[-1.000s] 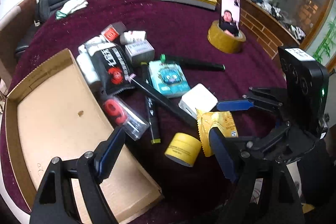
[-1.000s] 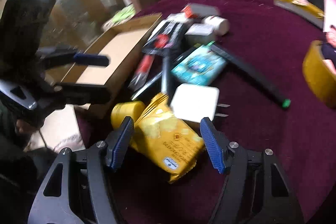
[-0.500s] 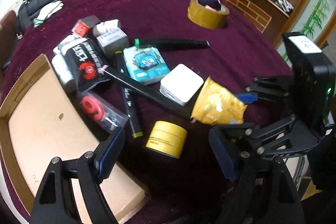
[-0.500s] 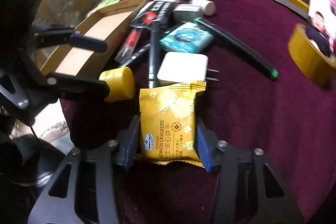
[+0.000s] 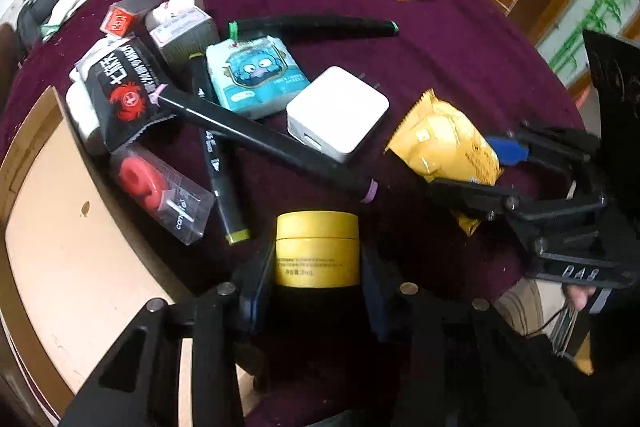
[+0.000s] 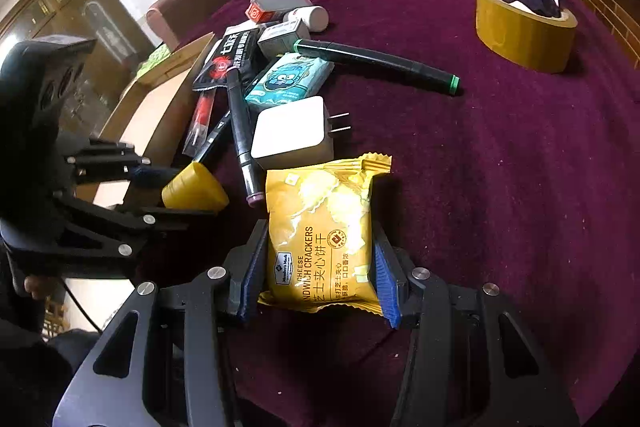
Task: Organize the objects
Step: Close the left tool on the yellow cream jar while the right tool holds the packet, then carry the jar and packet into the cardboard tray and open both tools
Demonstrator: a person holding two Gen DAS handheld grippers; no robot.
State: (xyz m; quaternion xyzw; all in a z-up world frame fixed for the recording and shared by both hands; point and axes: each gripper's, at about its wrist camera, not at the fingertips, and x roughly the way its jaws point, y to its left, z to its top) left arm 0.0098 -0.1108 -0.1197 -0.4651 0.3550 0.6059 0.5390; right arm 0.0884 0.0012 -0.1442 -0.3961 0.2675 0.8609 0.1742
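Two grips taken, cardboard tray (image 5: 60,247) waiting
Left gripper (image 5: 316,291), jaws just closing, pinches yellow jar (image 5: 318,251); right gripper (image 6: 320,283) clamps cracker packet (image 6: 320,227), probably for boxing.

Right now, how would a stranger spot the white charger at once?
Start at the cardboard tray and cross the pile of markers beside it. The white charger lies between the teal tissue pack and the yellow cracker packet: the only plain white cube, with metal prongs.

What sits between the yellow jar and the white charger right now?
In the left wrist view, a black marker with a pink-capped end lies slantwise across the gap between the yellow jar and the white charger; only cloth otherwise.
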